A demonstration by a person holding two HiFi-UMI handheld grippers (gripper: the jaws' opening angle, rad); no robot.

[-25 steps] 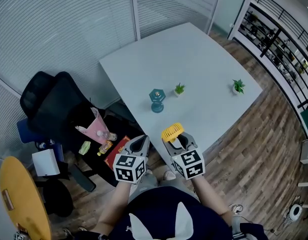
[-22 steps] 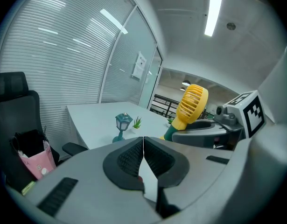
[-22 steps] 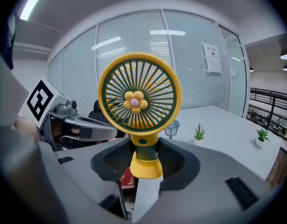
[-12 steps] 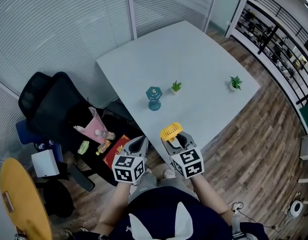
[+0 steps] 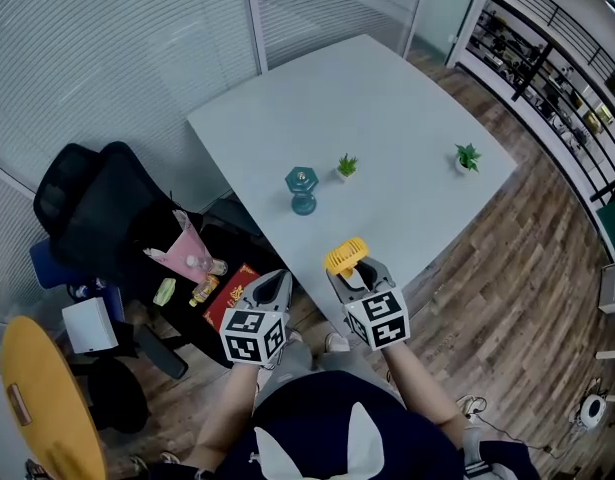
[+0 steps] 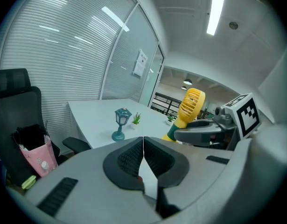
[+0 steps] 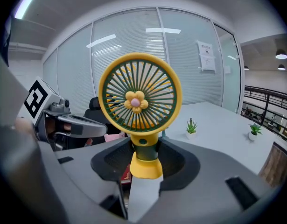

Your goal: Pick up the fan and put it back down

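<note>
Table (image 5: 387,118): sits slightly further left in the head view than a second ago. Left gripper (image 5: 277,280): closed, empty, unchanged. Right gripper (image 5: 353,274): still clamped on the fan (image 5: 344,257), upright at the table's near corner.

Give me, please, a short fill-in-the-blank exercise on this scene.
1. The fan is clamped in the gripper on the person's ____ side.
2. The jaws of the left gripper are ____, with nothing between them.
3. On the table stand a lamp and ____ small plants.
Missing words: right; shut; two.
</note>
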